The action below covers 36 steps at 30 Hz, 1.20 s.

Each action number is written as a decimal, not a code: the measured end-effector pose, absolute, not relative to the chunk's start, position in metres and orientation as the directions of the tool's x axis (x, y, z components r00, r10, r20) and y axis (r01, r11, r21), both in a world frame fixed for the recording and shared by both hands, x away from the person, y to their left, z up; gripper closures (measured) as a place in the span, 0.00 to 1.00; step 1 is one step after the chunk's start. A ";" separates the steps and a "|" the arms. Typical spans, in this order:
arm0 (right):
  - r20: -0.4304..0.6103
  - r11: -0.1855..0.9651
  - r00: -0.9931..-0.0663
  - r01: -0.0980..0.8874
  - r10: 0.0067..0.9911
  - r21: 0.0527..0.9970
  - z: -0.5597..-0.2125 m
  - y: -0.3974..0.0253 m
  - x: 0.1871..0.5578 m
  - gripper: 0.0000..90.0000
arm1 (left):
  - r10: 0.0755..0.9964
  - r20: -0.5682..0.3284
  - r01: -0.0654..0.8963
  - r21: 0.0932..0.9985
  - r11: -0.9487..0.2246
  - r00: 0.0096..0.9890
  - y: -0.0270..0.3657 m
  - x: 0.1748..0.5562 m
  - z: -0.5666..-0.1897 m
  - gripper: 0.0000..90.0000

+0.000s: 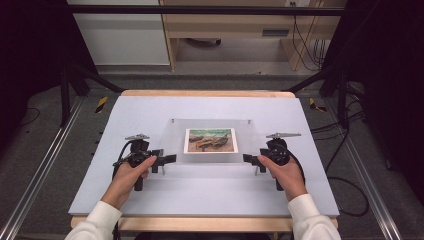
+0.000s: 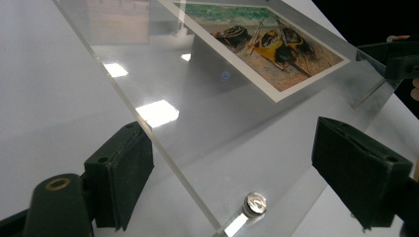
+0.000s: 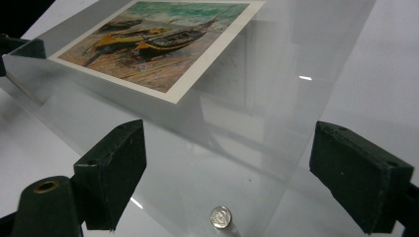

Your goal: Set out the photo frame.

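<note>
Clear frame (image 1: pixel 212 141) is flanked by left gripper (image 1: pixel 169 159) and right gripper (image 1: pixel 248 158), both wide open, holding nothing, for an even two-sided lift.

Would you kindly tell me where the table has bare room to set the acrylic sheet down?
Bare table lies behind the acrylic sheet and in front of it, between the forearms. Crowded: beside the sheet, at the left gripper and right gripper.

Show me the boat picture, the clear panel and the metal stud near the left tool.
boat picture (image 1: pixel 210 140), high view, middle of the print.
clear panel (image 1: pixel 172 137), high view, bare left part of the sheet.
metal stud (image 2: pixel 256 203), left gripper view, its round head.
</note>
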State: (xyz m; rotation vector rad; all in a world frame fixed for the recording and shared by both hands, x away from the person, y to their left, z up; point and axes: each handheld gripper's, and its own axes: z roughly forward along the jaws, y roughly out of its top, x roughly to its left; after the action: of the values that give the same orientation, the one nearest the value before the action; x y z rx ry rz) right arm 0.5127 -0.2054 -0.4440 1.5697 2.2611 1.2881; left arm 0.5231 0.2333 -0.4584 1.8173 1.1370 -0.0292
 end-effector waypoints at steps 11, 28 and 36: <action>0.400 0.097 -0.460 0.743 0.793 0.662 -0.446 -0.208 0.515 0.15 | 0.688 -0.460 0.711 0.693 -0.116 0.561 0.232 0.524 -0.456 0.18; 0.436 0.073 -0.456 0.752 0.776 0.655 -0.450 -0.209 0.517 0.17 | 0.691 -0.465 0.718 0.687 -0.112 0.553 0.234 0.525 -0.456 0.21; 0.416 0.078 -0.454 0.743 0.788 0.665 -0.448 -0.207 0.517 0.17 | 0.719 -0.441 0.709 0.698 -0.101 0.537 0.231 0.525 -0.453 0.25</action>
State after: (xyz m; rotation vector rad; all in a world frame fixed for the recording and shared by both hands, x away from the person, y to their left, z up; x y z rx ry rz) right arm 0.5173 -0.2071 -0.4484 1.6129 2.2676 1.3435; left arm 0.5255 0.2315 -0.4527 1.8208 1.1805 0.0139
